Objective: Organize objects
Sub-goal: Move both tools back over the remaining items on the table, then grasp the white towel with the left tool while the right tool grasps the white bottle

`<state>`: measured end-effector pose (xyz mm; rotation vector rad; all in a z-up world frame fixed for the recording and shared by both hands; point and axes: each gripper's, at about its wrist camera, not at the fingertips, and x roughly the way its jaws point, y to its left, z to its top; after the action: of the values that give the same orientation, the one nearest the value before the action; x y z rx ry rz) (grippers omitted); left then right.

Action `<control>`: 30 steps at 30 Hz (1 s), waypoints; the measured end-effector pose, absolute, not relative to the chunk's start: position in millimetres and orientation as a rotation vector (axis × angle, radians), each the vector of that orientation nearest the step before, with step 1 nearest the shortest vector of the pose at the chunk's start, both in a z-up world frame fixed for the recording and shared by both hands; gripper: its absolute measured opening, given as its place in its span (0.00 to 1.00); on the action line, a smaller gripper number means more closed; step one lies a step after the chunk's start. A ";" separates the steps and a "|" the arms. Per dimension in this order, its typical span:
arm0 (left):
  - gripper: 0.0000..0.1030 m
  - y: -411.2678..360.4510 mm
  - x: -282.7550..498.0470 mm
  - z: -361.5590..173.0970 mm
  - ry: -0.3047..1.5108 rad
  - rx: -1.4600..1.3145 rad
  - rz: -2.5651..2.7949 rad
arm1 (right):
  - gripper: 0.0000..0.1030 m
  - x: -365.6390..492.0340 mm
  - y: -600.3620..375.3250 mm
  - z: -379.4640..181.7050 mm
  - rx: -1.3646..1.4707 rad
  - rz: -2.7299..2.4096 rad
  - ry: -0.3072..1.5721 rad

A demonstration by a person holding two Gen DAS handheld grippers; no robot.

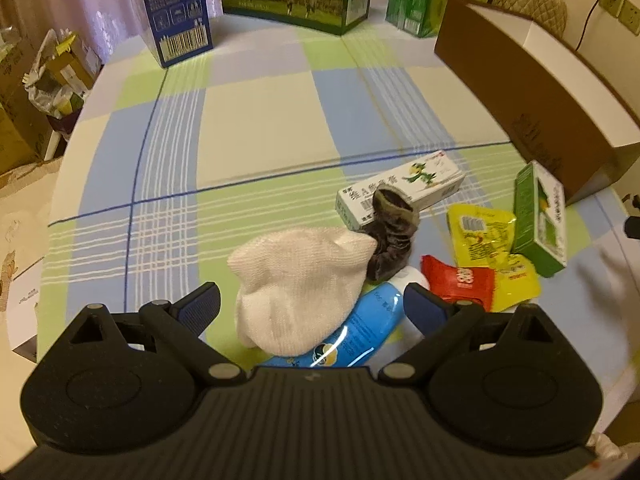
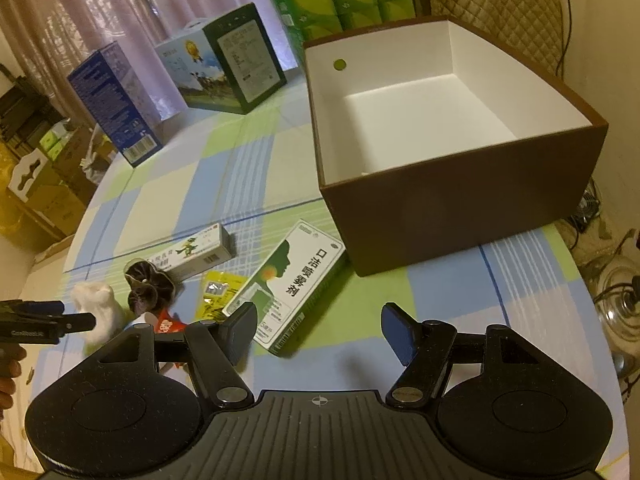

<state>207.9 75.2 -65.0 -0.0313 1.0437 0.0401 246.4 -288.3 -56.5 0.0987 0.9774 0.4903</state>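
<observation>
Nothing is sorted yet: the box (image 2: pixel 460 208) ahead of the right gripper (image 2: pixel 320 330) is empty, both grippers gape unloaded, and the sock (image 1: pixel 296 296) between the left gripper's (image 1: pixel 312 304) fingers heads a pile on the bench (image 1: pixel 260 120).

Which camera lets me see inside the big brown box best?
The right wrist view: it looks down into the brown box, showing its white walls and bare floor. The left wrist view catches only its outer side and top rim, not the inside.
</observation>
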 end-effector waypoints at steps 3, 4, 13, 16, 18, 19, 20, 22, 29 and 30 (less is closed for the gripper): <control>0.94 76.1 216.5 -76.3 1.059 -0.019 0.058 | 0.64 247.4 -288.1 -59.2 0.108 0.468 0.987; 0.94 76.3 218.7 -79.6 1.066 -0.014 0.064 | 0.64 247.9 -288.2 -59.6 0.111 0.461 0.990; 0.93 81.2 230.8 -93.3 1.079 -0.012 0.076 | 0.64 252.6 -282.5 -63.3 0.126 0.430 1.006; 0.81 82.3 232.3 -94.3 1.071 -0.011 0.072 | 0.64 254.6 -276.8 -64.8 0.124 0.435 1.014; 0.63 84.8 231.7 -93.0 1.062 -0.029 0.061 | 0.64 254.7 -271.7 -65.9 0.120 0.444 1.019; 0.55 85.3 231.1 -91.3 1.053 -0.024 0.062 | 0.64 254.7 -268.3 -66.8 0.117 0.450 1.022; 0.51 86.1 230.4 -89.6 1.047 -0.017 0.060 | 0.64 254.5 -264.9 -67.6 0.113 0.457 1.026; 0.45 89.2 229.3 -86.8 1.040 -0.018 0.061 | 0.64 254.5 -258.4 -69.7 0.107 0.467 1.034; 0.42 115.2 222.3 -66.0 0.993 -0.062 0.122 | 0.64 249.8 -231.0 -70.3 0.077 0.544 1.044; 0.42 119.0 221.0 -63.4 0.989 -0.068 0.130 | 0.64 247.5 -224.8 -70.1 0.068 0.562 1.047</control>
<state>221.0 119.0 -63.4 -0.0676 0.9888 0.1300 247.5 -224.8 -70.1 0.0682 1.0473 0.5617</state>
